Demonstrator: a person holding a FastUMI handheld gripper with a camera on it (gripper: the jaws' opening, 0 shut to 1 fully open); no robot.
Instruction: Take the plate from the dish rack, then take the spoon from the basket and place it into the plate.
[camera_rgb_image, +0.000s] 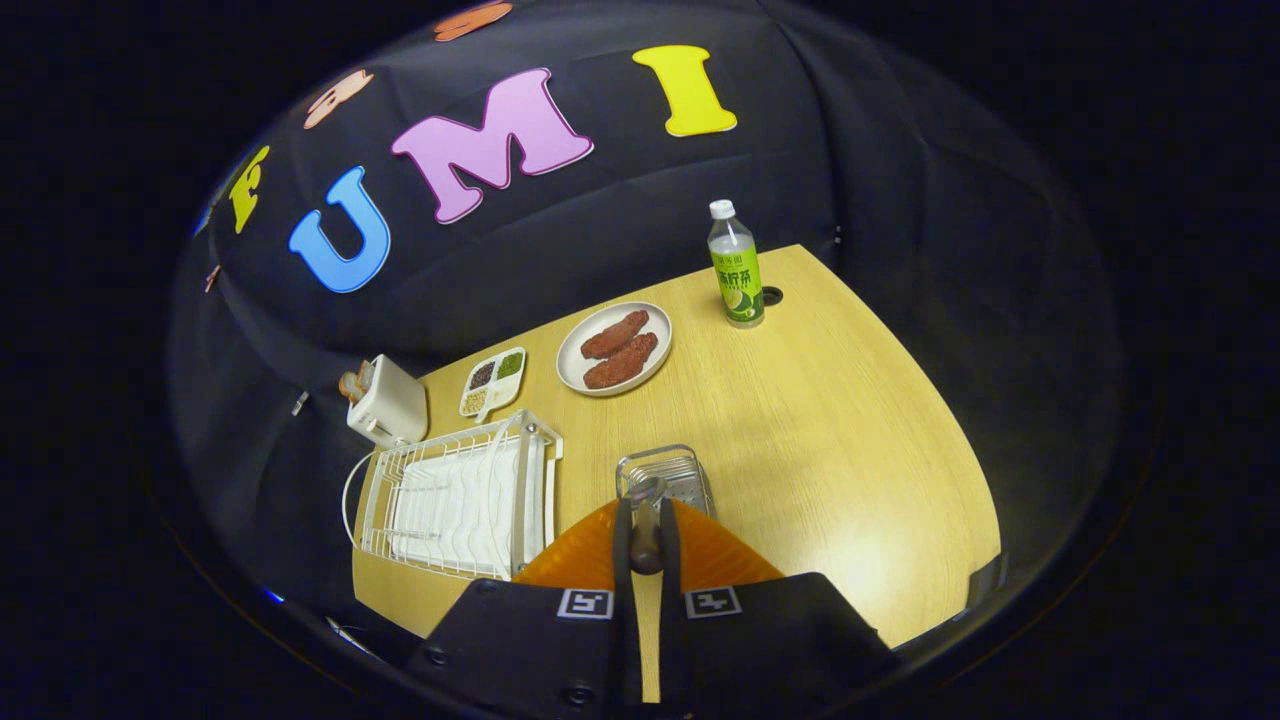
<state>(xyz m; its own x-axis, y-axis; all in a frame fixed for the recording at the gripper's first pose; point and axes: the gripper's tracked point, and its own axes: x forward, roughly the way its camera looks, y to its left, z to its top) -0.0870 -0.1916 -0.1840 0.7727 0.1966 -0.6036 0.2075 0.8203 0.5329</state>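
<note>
My gripper (646, 512) is shut on the spoon (646, 492). Its metal bowl sticks out just past the fingertips and its dark handle runs back between the fingers. Right beneath the fingers an orange ridged plate (715, 555) lies on the wooden table (850, 440), partly hidden by the gripper body. The small wire basket (680, 468) stands just ahead of the fingertips, touching the plate's far edge, and the spoon's bowl overlaps its near rim. The white wire dish rack (455, 495) stands to the left of the plate.
Beyond the rack are a white toaster (388, 403) with bread in it and a small sectioned dish (493, 381). A pale plate with brown meat pieces (614, 348) and a green-labelled bottle (736, 268) stand further back. The table's edge curves round on the right.
</note>
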